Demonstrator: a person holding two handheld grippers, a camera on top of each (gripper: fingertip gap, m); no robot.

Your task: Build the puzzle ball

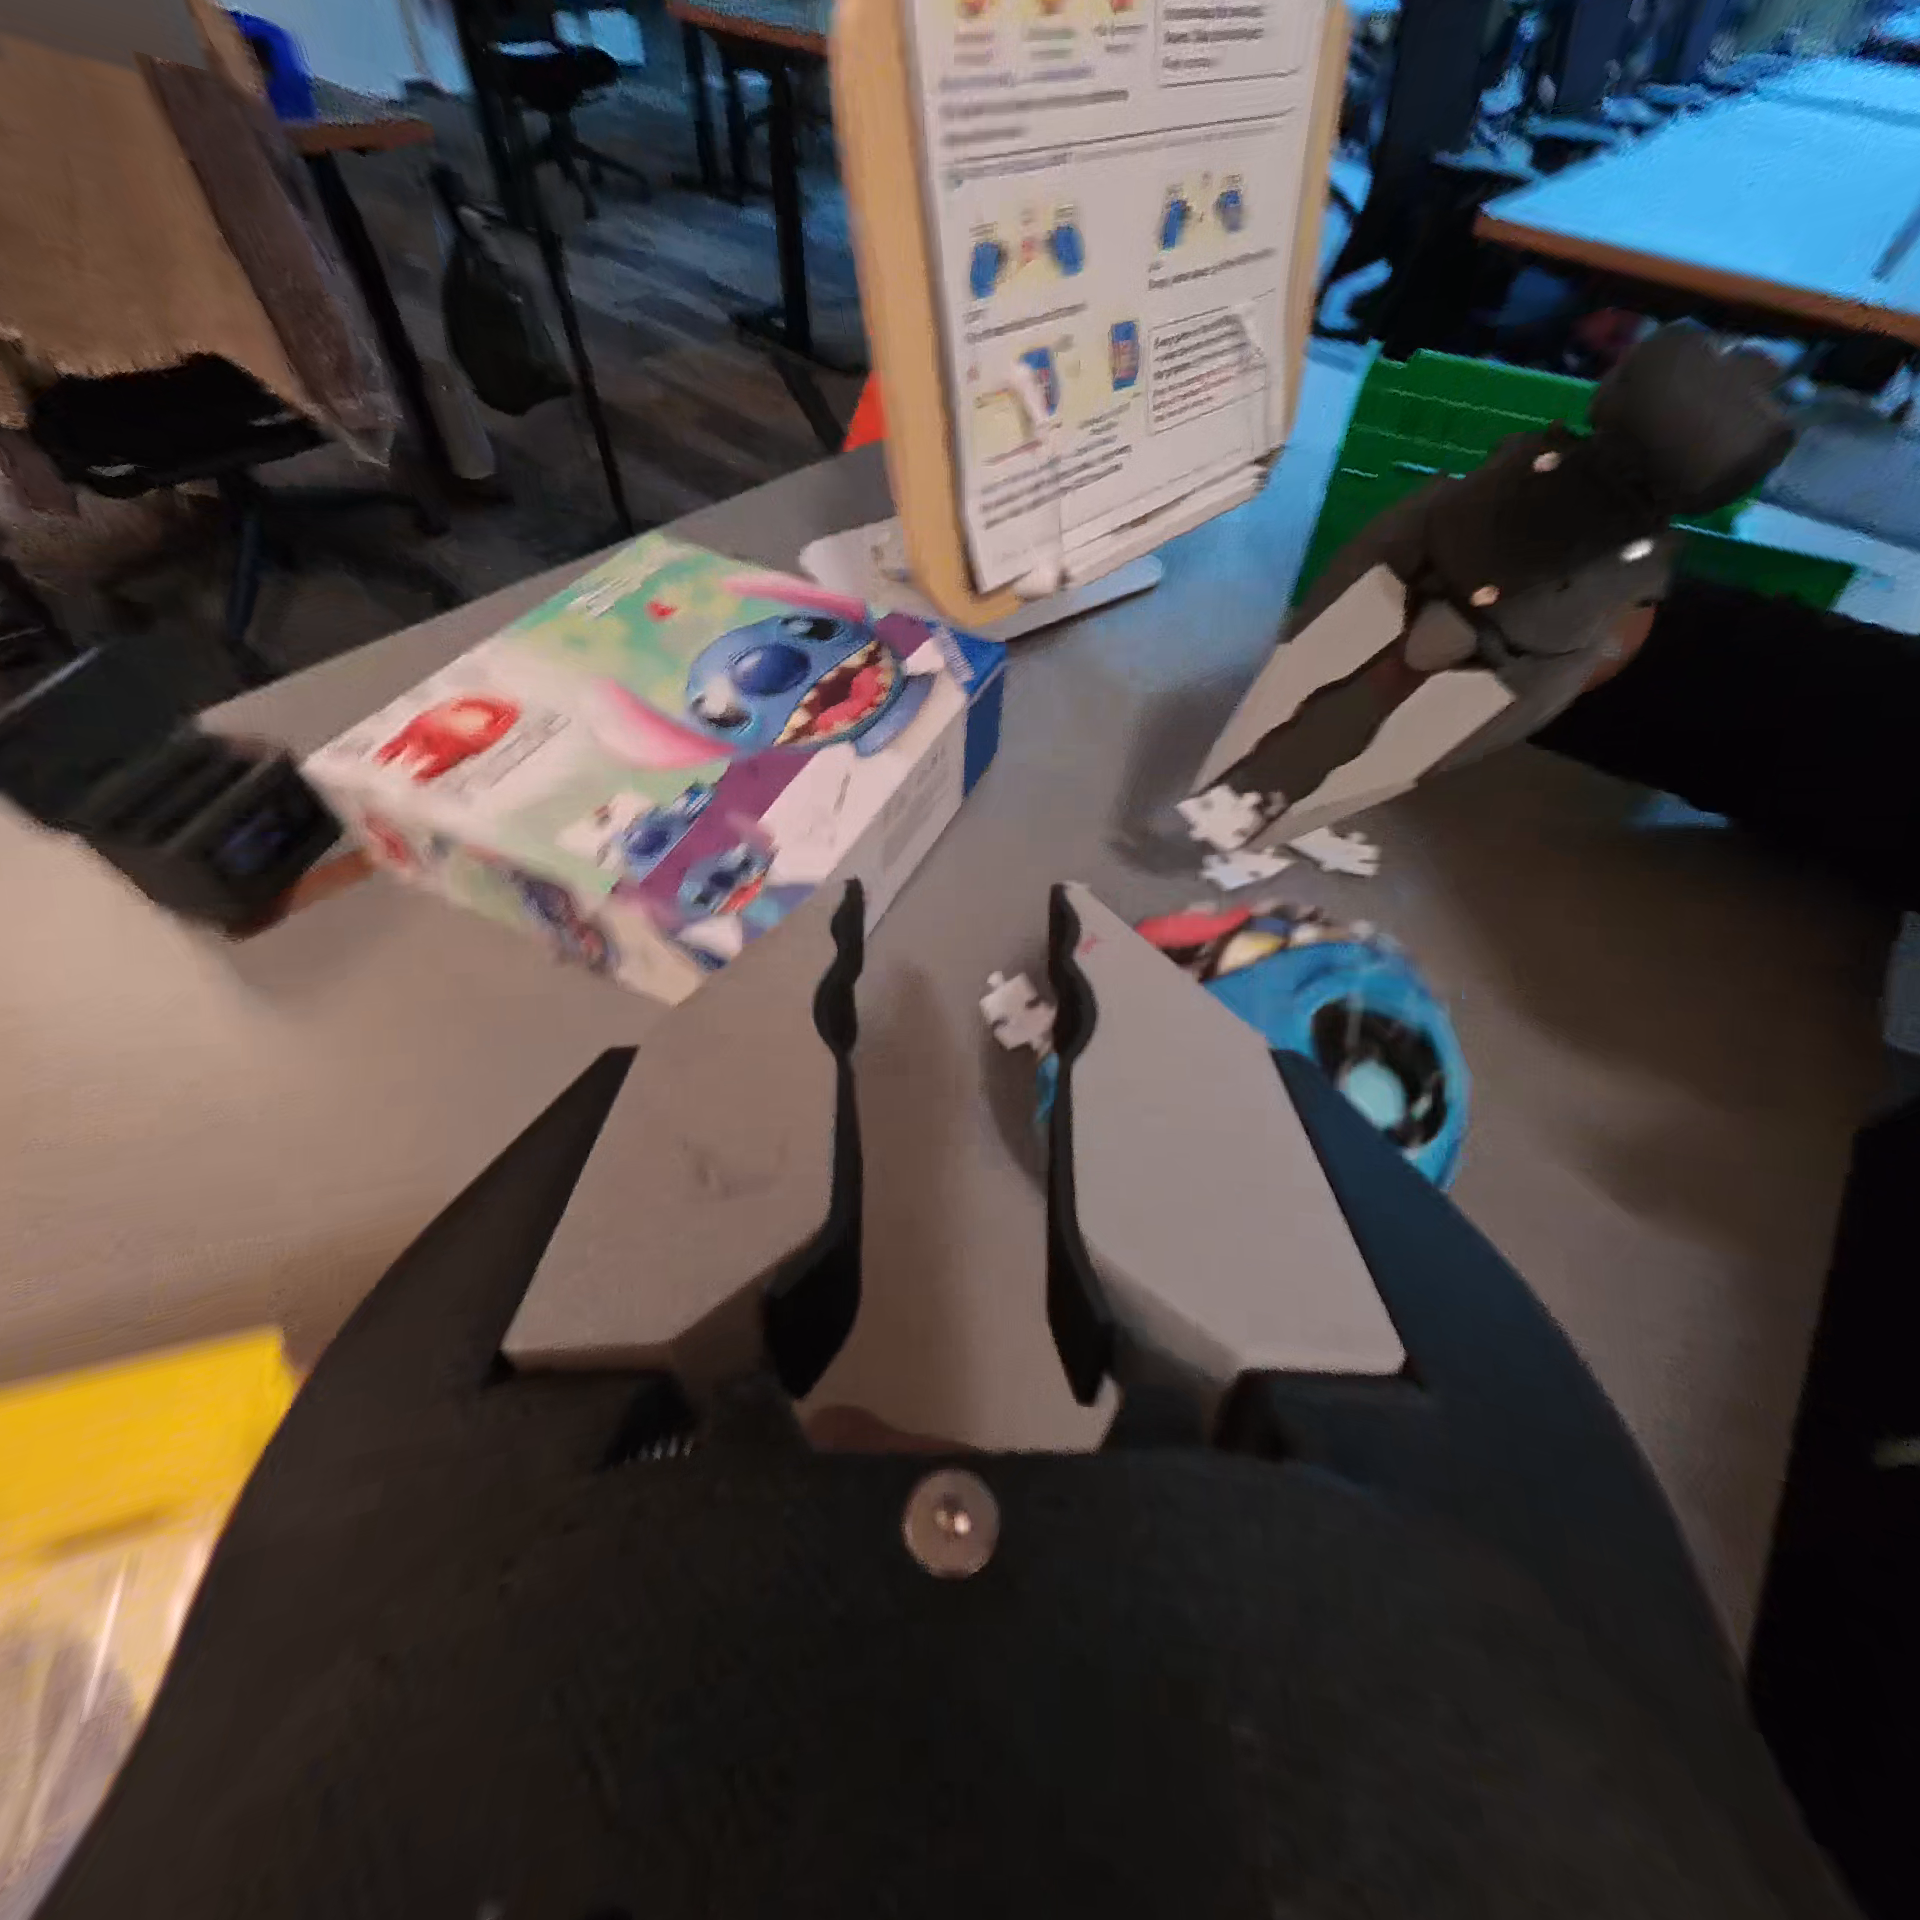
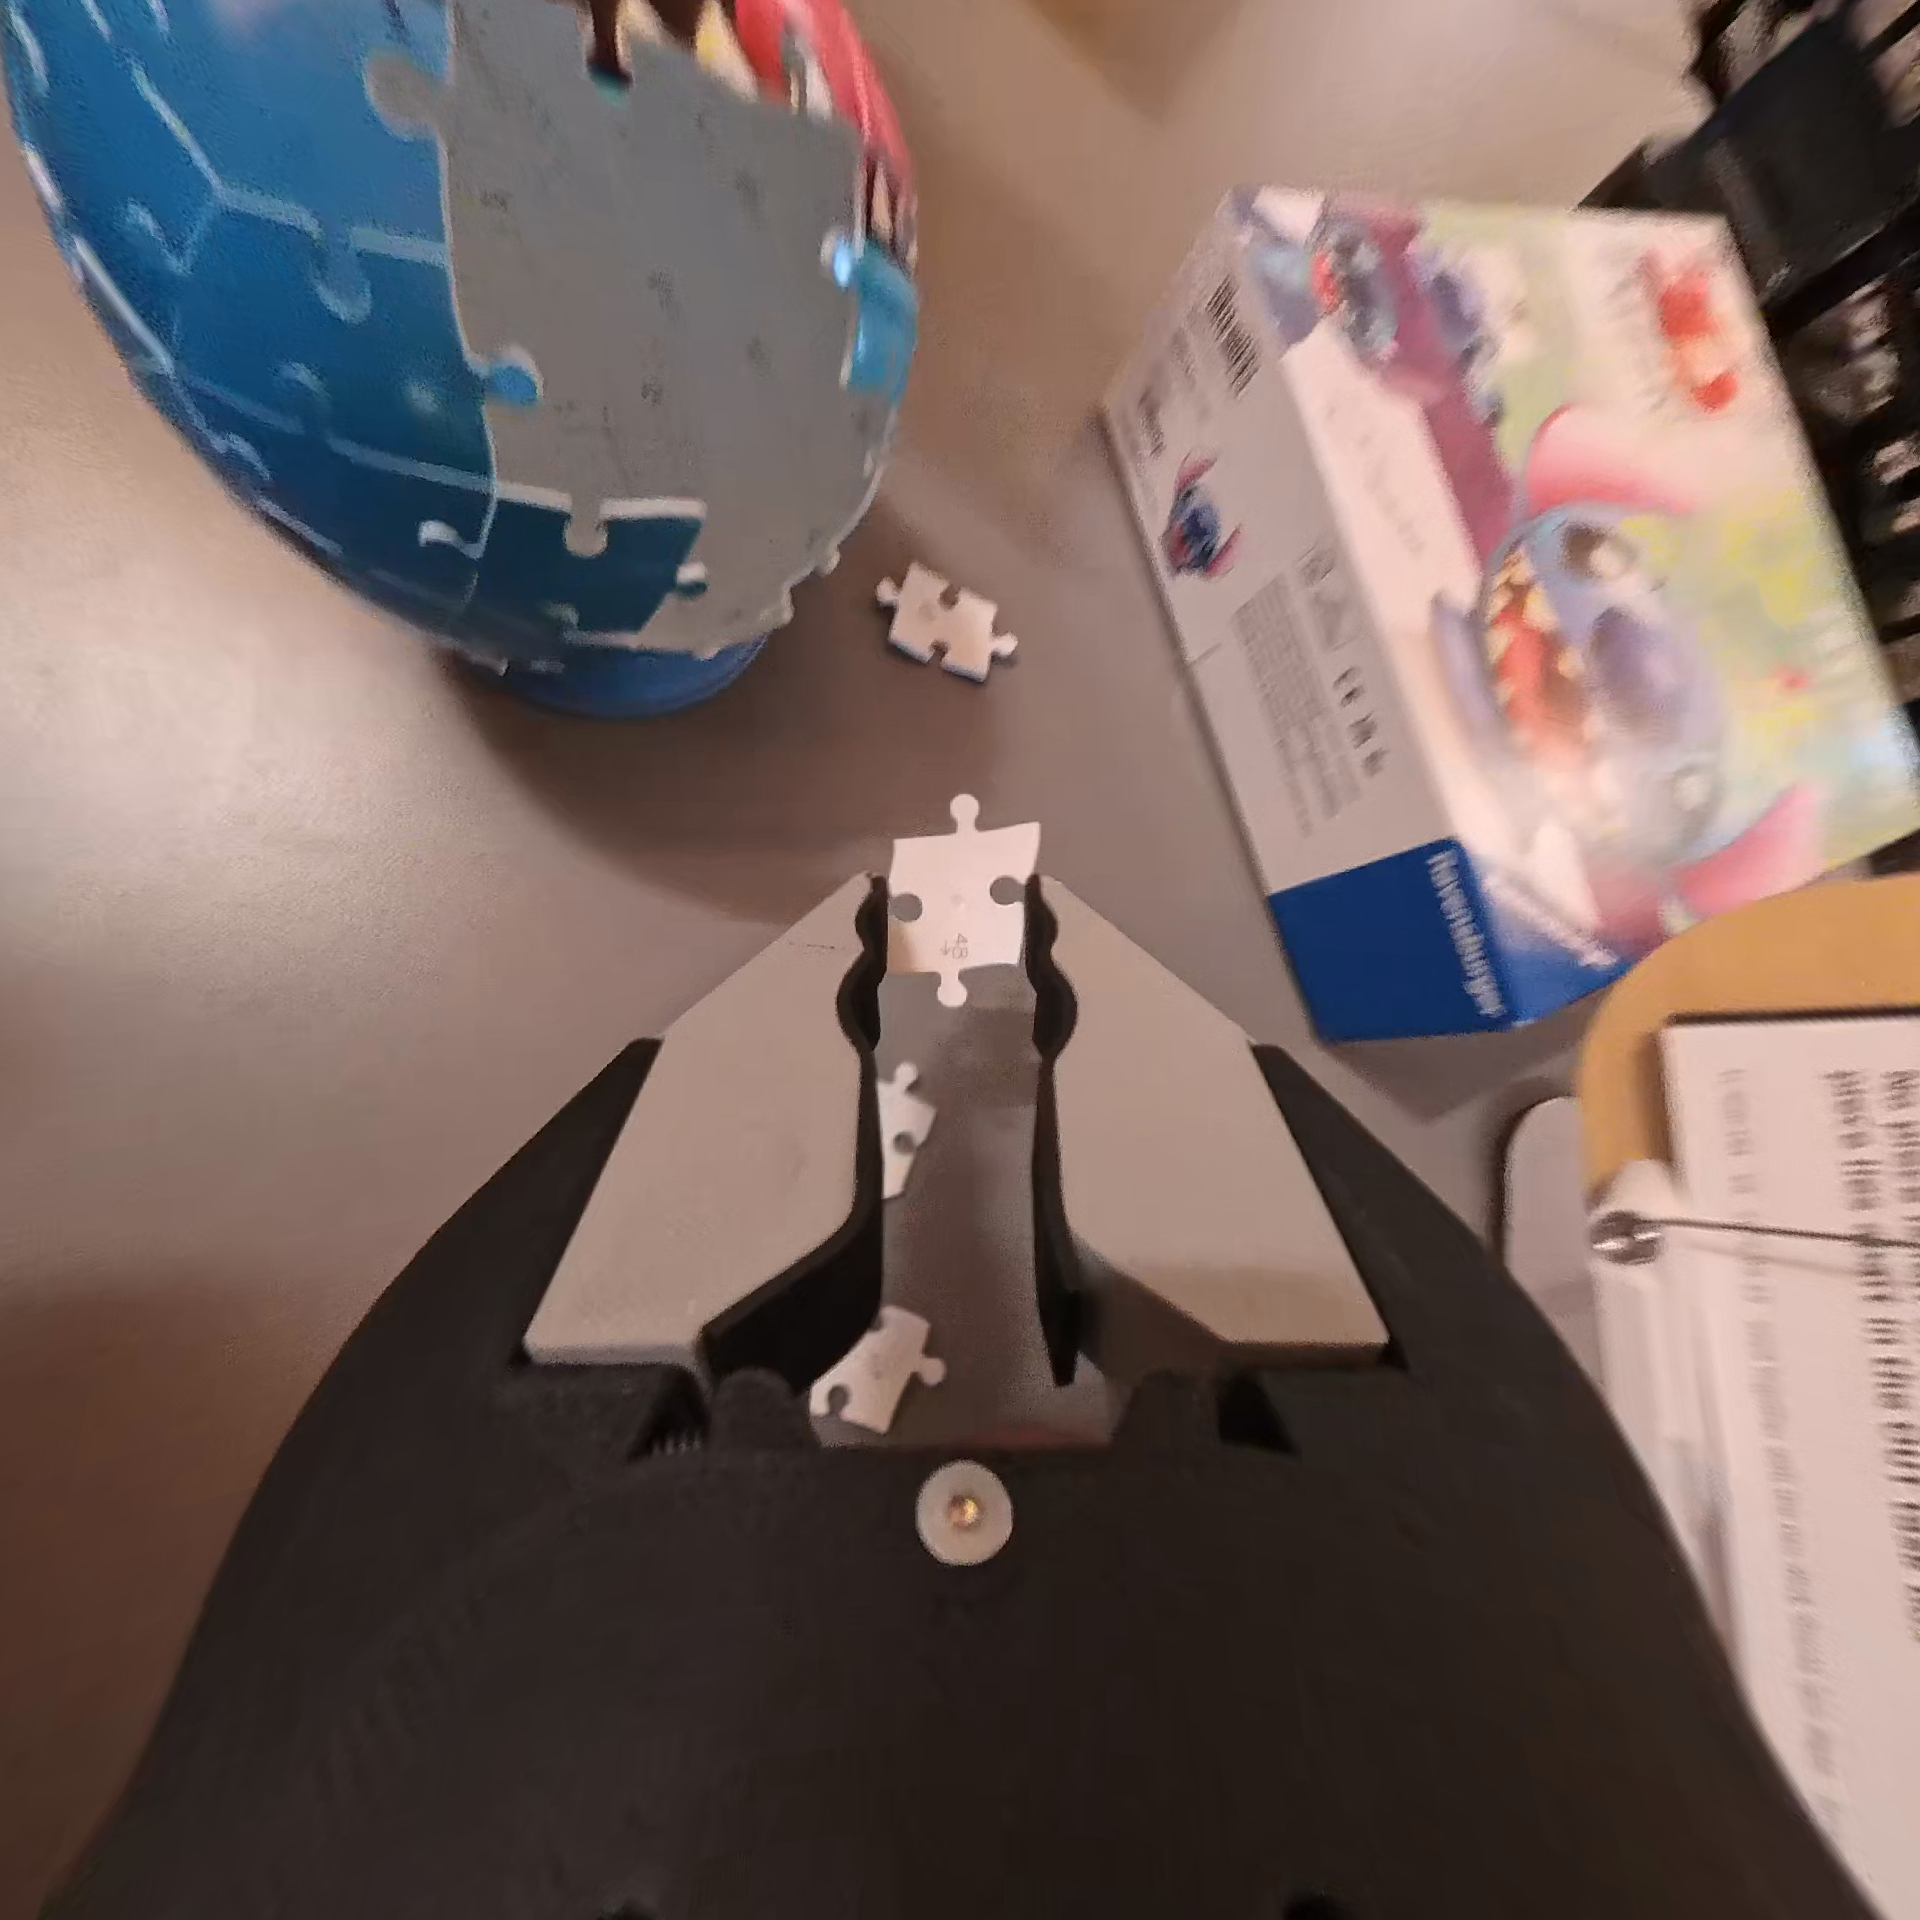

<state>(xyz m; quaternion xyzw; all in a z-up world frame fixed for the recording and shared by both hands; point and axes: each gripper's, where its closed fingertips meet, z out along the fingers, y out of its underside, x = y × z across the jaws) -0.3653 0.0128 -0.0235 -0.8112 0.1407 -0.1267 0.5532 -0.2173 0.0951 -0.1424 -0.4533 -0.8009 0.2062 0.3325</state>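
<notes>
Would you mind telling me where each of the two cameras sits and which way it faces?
Left wrist view: on the left gripper, looking forward and slightly down across the table; its open, empty fingers show, with the right gripper farther off.
Right wrist view: on the right gripper, looking steeply down at the table; its fingers pinch a white puzzle piece.
Shared: the partly built puzzle ball, the puzzle box, the instruction stand and a loose piece beside the ball.
</notes>
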